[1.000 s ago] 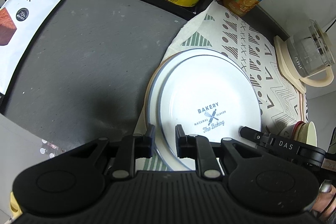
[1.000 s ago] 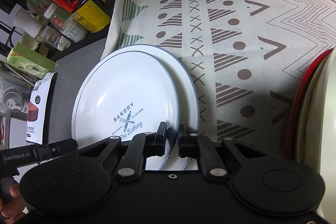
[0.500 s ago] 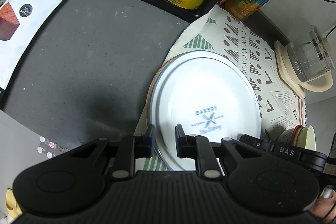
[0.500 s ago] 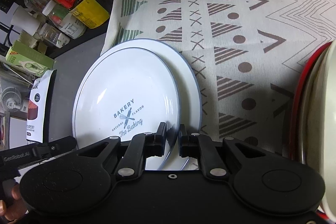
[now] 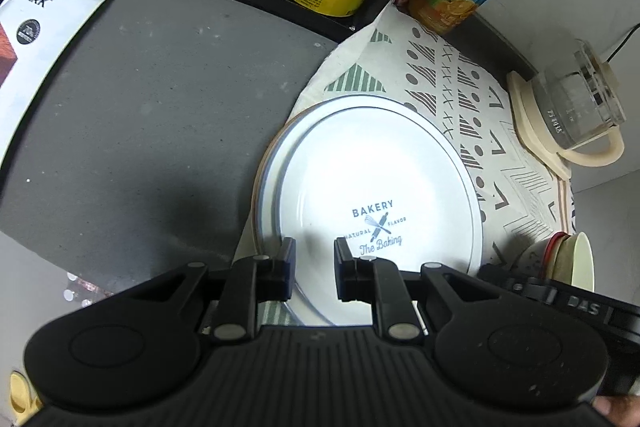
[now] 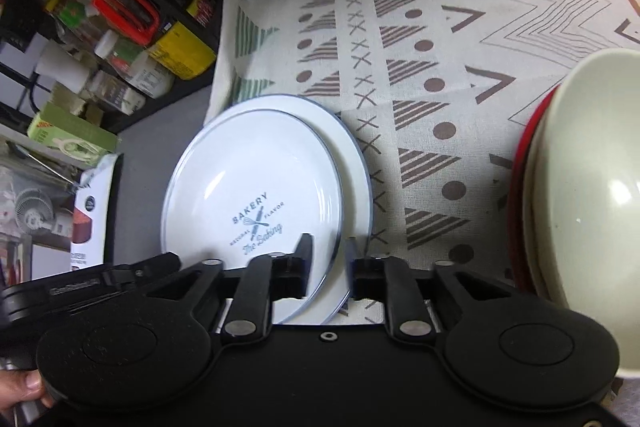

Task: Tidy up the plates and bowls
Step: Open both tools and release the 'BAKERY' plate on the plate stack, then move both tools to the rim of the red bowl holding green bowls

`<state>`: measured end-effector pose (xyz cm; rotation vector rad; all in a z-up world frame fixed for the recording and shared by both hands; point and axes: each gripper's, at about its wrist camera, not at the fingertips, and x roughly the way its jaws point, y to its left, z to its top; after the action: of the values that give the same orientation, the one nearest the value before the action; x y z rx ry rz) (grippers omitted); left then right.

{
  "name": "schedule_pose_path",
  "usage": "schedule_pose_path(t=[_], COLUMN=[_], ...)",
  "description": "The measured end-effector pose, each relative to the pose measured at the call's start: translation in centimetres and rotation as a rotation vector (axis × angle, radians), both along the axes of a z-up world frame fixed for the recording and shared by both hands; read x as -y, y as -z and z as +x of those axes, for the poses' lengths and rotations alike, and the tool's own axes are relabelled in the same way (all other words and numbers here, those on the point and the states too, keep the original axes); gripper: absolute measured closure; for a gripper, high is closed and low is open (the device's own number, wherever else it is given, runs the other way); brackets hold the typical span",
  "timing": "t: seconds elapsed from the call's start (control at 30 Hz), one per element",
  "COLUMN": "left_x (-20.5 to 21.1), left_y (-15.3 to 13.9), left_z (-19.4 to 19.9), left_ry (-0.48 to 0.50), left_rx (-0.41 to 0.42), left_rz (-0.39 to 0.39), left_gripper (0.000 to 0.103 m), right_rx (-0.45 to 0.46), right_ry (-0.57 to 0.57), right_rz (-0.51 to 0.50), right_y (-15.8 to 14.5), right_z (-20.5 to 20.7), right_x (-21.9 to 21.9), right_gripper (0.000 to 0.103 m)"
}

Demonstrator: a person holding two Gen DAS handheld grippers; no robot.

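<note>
On the patterned cloth [image 6: 440, 67] beside the grey counter [image 5: 160, 115] lies the plate stack: a small plate [image 6: 256, 195] with the bakery print sits on a larger plate [image 6: 352, 163], pushed toward its left side. To the right, well apart, stand the nested bowls [image 6: 592, 195].

The step in hand seems to be the release of the small plate onto the stack. The right gripper [image 6: 328, 259] has just been opening; the plate rim is between its jaws, but the pads seem not to press it. The left gripper [image 5: 314, 259] hovers over the near rim, almost closed and holding nothing.

Next, I think the right gripper must draw back clear of the rim without dragging the plate.
</note>
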<state>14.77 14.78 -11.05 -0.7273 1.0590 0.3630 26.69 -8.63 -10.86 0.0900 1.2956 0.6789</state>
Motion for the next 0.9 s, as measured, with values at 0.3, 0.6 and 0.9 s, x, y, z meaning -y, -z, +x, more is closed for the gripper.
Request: schedule_pose_path(t=[0.3,0.6,0.9], left_x=[1.1,3.6,7.0], left_y=[-2.4,-5.4,-7.0], left_z=[-0.9,-2.1,-3.0], left_ry=[0.02,0.05,0.106], left_rx=[0.005,0.027,0.044], left_rz=[0.08,0.177,0.227], left_gripper=[0.041,0.019,0.015], right_rx=[0.096,0.184,0.255], right_ry=[0.015,0.004,0.028], right_rz=[0.03,0.085,0.126], right_y=[-2.6,-5.2,-7.3], right_z=[-1.0,-2.8,-4.8], right_x=[2.4,4.8,8.2], right_gripper=[0.046,0.01,0.001])
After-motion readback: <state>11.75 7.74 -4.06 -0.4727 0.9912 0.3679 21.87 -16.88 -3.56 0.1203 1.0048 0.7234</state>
